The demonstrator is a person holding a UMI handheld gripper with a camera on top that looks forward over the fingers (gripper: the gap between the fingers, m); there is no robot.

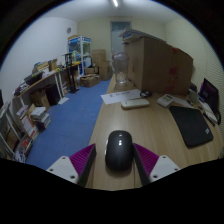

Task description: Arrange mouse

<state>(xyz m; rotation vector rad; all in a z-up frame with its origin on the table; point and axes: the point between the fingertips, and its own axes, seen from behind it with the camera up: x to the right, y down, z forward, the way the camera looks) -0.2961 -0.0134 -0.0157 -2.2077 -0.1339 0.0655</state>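
Bookshelves: at about nine o'clock from the gripper, along the left wall, crowded with books and papers.
Blue floor: stretches from ten o'clock toward the far wall, between the shelves and the desk.
Left finger pad: magenta, just left of the mouse, with a narrow gap showing beside it.
Mouse: black, resting on the wooden desk at twelve o'clock, directly between the two fingers.
Gripper: fingers spread apart on either side of the mouse; the mouse sits on the desk on its own, not visibly squeezed.
Right finger pad: magenta, just right of the mouse.
Papers: white sheets lying further up the desk, at twelve o'clock beyond the mouse.
Cardboard box: large, brown, at one o'clock at the desk's far end.
Black mat: dark rectangle at two o'clock, well right of the mouse.
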